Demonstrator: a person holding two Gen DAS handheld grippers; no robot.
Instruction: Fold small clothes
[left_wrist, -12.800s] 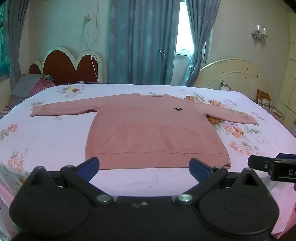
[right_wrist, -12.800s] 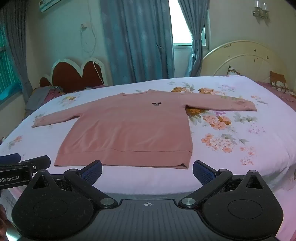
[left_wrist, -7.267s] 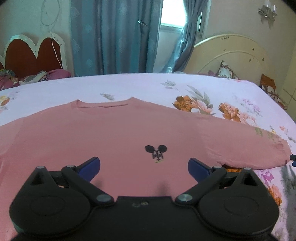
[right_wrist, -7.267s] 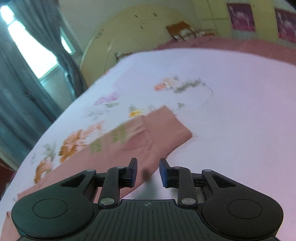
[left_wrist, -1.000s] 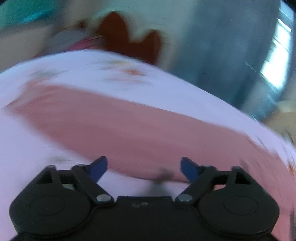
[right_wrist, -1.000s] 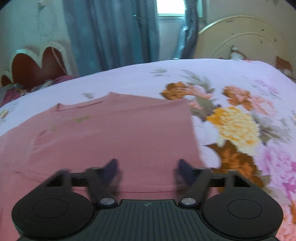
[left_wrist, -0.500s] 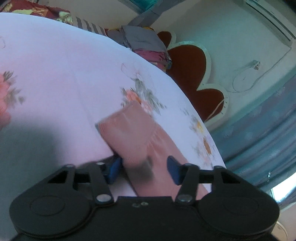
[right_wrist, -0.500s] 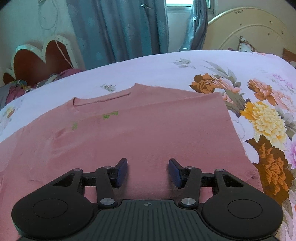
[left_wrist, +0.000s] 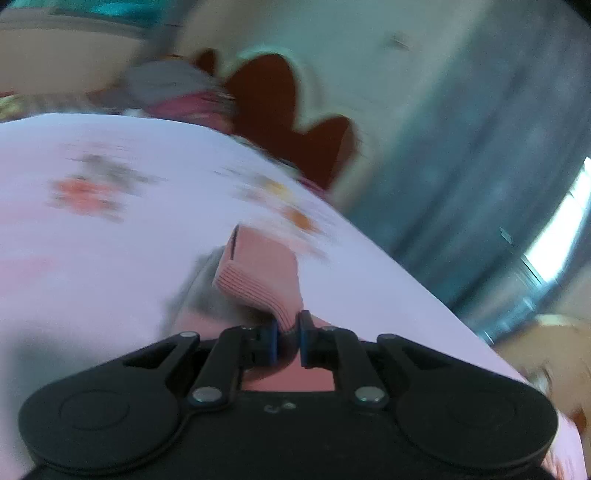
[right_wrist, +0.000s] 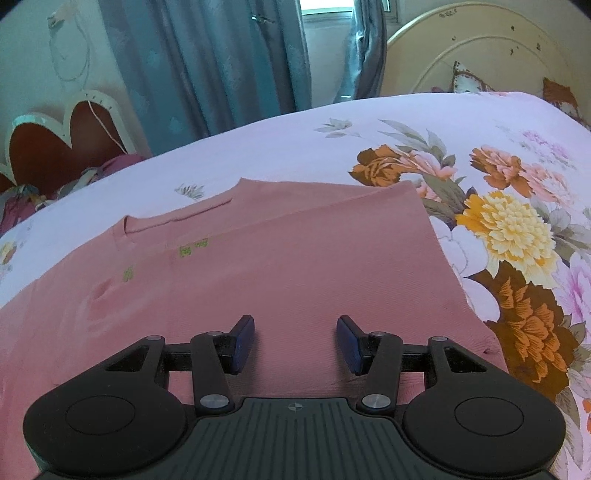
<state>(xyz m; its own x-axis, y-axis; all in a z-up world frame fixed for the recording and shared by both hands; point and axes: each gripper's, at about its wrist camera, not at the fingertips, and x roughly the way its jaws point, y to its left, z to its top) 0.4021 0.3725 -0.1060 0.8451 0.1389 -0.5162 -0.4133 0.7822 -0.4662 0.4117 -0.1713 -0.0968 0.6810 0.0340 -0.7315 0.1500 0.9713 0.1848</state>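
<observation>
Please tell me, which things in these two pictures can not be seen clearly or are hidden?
- Left wrist view: motion blur smears the floral bedsheet and the headboard; no detail is readable.
- Left wrist view: the sleeve cuff runs down between the pads of the left gripper; the rest of the sleeve is hidden by the gripper body.
- Right wrist view: the pink sweater is cut by the left edge and covered below by the right gripper.
</observation>
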